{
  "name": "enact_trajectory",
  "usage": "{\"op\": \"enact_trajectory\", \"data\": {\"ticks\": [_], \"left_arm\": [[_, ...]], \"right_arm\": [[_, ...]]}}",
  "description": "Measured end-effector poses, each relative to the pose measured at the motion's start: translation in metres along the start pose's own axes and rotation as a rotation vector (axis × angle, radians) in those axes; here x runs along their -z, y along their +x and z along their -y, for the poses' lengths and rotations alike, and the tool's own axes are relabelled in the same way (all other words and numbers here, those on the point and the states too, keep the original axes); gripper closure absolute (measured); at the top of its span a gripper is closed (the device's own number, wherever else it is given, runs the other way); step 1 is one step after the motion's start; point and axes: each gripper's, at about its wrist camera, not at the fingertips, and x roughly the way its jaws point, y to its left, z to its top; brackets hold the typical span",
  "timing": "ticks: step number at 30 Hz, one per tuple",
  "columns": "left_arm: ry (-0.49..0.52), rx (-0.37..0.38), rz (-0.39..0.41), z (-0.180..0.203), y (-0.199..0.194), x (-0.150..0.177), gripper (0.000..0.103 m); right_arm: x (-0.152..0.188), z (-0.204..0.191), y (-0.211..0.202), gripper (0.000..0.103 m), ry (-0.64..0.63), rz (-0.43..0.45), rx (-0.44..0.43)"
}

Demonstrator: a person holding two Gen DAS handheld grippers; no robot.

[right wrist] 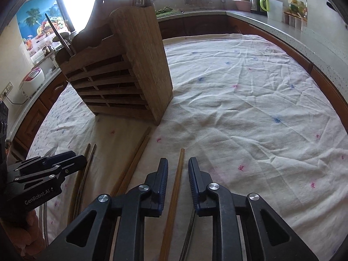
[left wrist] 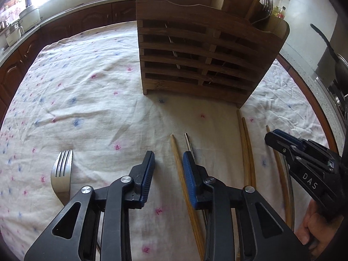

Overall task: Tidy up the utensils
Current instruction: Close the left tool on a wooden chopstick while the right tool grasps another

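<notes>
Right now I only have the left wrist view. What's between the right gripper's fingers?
Observer: One chopstick lies lengthwise in the right gripper, between its two fingers.
Operator: Are the pads pressing on it?
Observer: No. The right wrist view shows a gap on each side of the chopstick, so it just lies on the cloth.
</notes>
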Motion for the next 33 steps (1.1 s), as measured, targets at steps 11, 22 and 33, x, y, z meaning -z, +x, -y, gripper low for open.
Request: {"op": "enact_trajectory", "data": {"ticks": [11, 22, 33], "left_arm": [[-0.025, 0.063, 0.010, -0.009, -0.008, 0.002, 0.098], [-0.084, 0.161, 0.120, -0.028, -0.079, 0.010, 0.098], [-0.086, 0.217, 0.247, -0.037, -0.152, 0.023, 0.099]], "right_arm": [[-0.001, 0.001, -0.013, 0.098, 0.038, 0.021, -0.067], [-0.011, -0.005, -0.081, 0.098, 0.088, 0.152, -0.163], [-0.009, -0.010, -0.150, 0.098, 0.089, 0.277, -0.196]]}}
